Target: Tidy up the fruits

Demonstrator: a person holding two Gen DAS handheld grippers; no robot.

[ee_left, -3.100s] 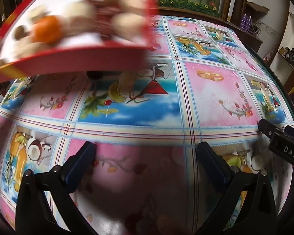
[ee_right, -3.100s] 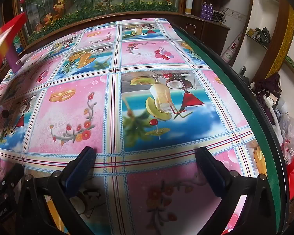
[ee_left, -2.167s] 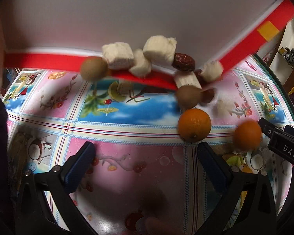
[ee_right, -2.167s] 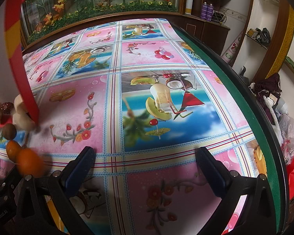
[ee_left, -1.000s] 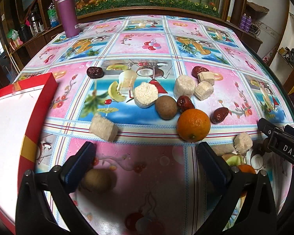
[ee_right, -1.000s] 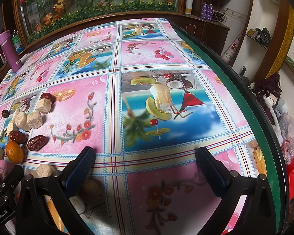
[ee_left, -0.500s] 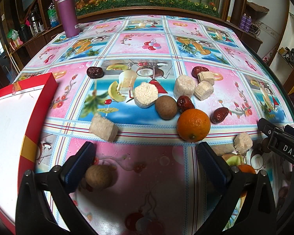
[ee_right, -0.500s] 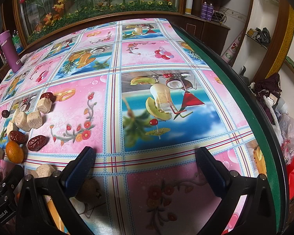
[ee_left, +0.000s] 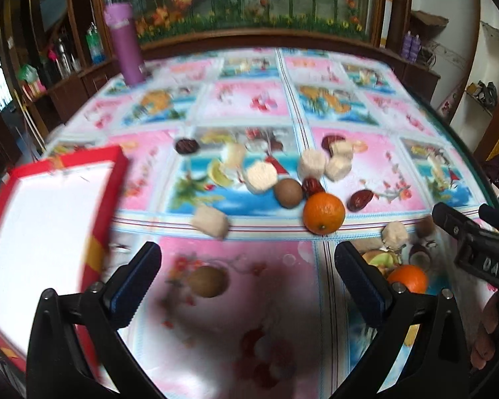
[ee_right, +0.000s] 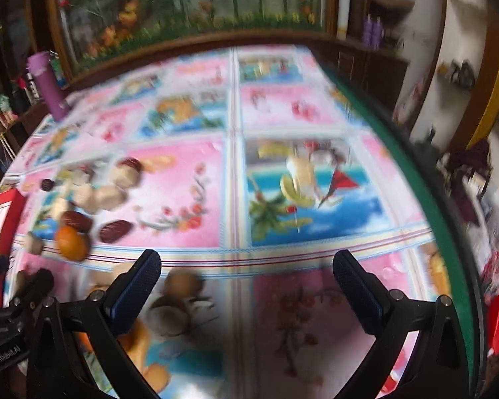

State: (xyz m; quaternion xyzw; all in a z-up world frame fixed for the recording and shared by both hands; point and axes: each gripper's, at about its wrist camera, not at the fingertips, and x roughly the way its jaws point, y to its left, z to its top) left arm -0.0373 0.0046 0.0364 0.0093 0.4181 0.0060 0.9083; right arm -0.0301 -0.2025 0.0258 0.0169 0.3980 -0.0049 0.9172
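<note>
Fruits lie scattered on the patterned tablecloth (ee_left: 249, 302). In the left wrist view an orange (ee_left: 323, 213) sits mid-table beside a brown kiwi (ee_left: 288, 192), dark red dates (ee_left: 359, 199) and several pale sugarcane chunks (ee_left: 261, 177). A second kiwi (ee_left: 206, 281) lies between the fingers of my open left gripper (ee_left: 248, 277). Another orange (ee_left: 407, 277) rests at the right. My right gripper (ee_right: 246, 277) is open and empty, with an orange (ee_right: 71, 242) and dates (ee_right: 113, 230) to its left and a kiwi (ee_right: 182, 284) near its left finger.
A red-rimmed white box lid (ee_left: 46, 219) lies at the left. A purple bottle (ee_left: 128, 45) stands at the far table edge. The table's green rim (ee_right: 412, 179) curves along the right, with clutter beyond. The other gripper (ee_left: 475, 252) shows at the right.
Both grippers have lifted and tilted, so both views are blurred. The near kiwi has rolled rightward between the left fingers. The other fruits stay put.
</note>
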